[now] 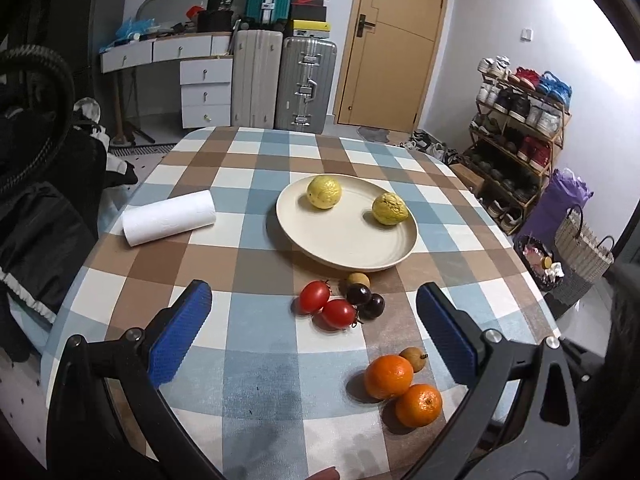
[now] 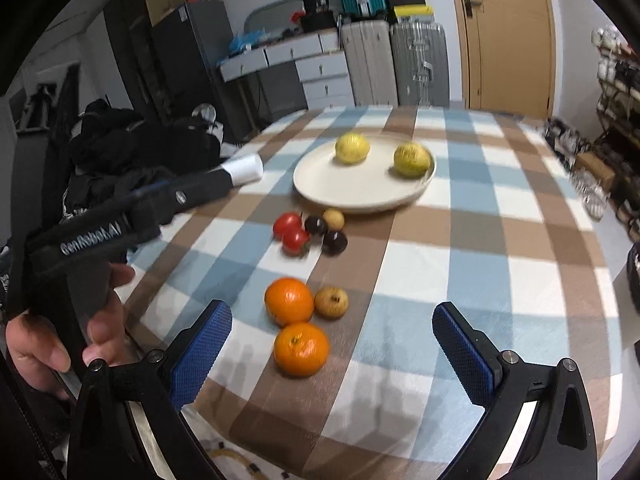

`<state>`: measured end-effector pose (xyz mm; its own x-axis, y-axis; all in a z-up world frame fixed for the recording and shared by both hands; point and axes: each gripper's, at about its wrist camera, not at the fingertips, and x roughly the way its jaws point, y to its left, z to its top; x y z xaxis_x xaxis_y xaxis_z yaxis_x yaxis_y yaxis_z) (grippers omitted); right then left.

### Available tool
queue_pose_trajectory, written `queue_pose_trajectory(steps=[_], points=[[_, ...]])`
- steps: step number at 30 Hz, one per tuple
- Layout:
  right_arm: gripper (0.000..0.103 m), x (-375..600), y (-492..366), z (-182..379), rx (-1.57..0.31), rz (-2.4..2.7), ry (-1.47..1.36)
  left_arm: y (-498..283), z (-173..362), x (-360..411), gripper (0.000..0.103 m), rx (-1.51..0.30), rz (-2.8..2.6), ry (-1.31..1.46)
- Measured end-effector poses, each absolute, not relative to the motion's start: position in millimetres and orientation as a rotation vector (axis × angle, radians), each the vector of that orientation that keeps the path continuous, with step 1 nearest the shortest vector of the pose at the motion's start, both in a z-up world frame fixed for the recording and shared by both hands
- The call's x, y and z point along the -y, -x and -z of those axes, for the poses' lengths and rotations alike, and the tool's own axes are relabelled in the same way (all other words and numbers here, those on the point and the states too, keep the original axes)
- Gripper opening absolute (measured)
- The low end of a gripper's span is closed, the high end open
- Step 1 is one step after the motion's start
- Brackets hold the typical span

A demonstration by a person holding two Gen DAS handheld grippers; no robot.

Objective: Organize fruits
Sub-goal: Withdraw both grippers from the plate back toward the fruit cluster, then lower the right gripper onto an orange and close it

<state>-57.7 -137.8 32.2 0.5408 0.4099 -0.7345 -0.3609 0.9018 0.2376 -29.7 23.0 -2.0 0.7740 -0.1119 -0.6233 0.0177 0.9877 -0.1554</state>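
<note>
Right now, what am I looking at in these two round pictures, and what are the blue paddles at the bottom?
No robot here: a person holds a two-fingered grabbing device in each hand. Each has a camera looking along its blue pads, so one picture comes from the left tool, the other from the right tool. Both are open and hold nothing. In the right picture you also see the person's hand gripping the left one. On the checked table sit a plate with two yellow fruits, two tomatoes, two oranges, small dark and brown fruits, and a paper roll.
</note>
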Motion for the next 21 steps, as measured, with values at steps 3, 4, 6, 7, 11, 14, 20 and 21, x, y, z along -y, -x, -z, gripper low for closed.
queue_pose_trajectory(steps=[3, 4, 6, 7, 11, 14, 20, 21], points=[[0.103, 135.6, 54.5, -23.6, -0.937, -0.469, -0.072, 29.0, 2.8, -27.5, 0.102, -0.693, 0.060, 0.156], [0.103, 134.0, 53.8, -21.6, -0.946, -0.473, -0.069, 28.0, 3.7, -28.3, 0.102, -0.698, 0.062, 0.160], [0.103, 128.9, 53.1, -18.8, -0.954, -0.489, -0.052, 28.0, 4.5, -30.6, 0.102, -0.709, 0.066, 0.171], [0.103, 126.4, 53.5, -18.0, -0.957, -0.495, -0.045, 27.7, 5.2, -31.4, 0.102, -0.712, 0.063, 0.174], [0.102, 116.8, 51.1, -8.8, -0.998, -0.501, -0.011, 27.6, 5.8, -32.1, 0.102, -0.713, 0.062, 0.176], [0.099, 112.1, 48.9, -3.1, -1.019, -0.501, 0.009, 28.1, 5.5, -32.0, 0.102, -0.714, 0.063, 0.175], [0.085, 109.4, 44.6, 5.9, -1.062, -0.498, 0.007, 28.7, 7.2, -31.9, 0.102, -0.725, 0.063, 0.175], [0.082, 108.8, 43.9, 7.4, -1.068, -0.498, 0.007, 29.0, 7.8, -31.4, 0.102, -0.726, 0.064, 0.174]])
